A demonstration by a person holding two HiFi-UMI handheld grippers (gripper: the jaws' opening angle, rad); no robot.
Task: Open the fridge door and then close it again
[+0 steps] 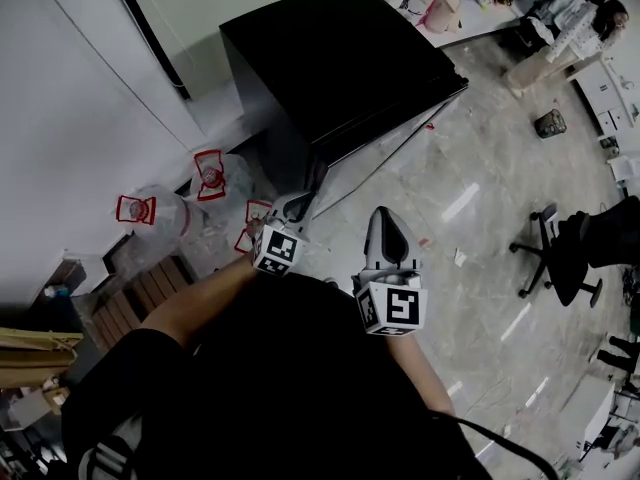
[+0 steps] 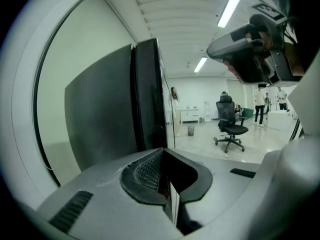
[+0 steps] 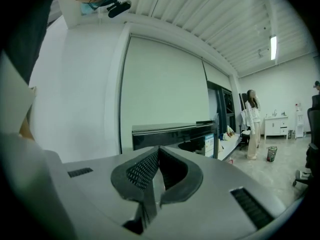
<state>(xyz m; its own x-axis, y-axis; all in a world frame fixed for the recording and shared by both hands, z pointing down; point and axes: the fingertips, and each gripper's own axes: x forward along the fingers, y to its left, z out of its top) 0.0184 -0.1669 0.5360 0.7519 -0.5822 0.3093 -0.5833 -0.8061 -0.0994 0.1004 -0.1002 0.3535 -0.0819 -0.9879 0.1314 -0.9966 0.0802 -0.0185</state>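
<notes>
The black fridge (image 1: 335,63) stands against the white wall ahead of me, and its door (image 2: 148,94) lies flat against the body. My left gripper (image 1: 298,204) is held in the air short of the fridge's near corner, its jaws shut with nothing between them. My right gripper (image 1: 386,220) hovers beside it to the right, also shut and empty, away from the fridge. In the left gripper view the fridge (image 2: 107,114) fills the left half, and the right gripper (image 2: 250,46) shows at upper right in a hand. The right gripper view has the fridge (image 3: 175,132) low at centre.
Large water bottles with red caps (image 1: 211,174) stand on the floor left of the fridge. A black office chair (image 1: 562,258) sits to the right. A table with bags (image 1: 440,8) is behind the fridge. A person (image 3: 251,119) stands further off.
</notes>
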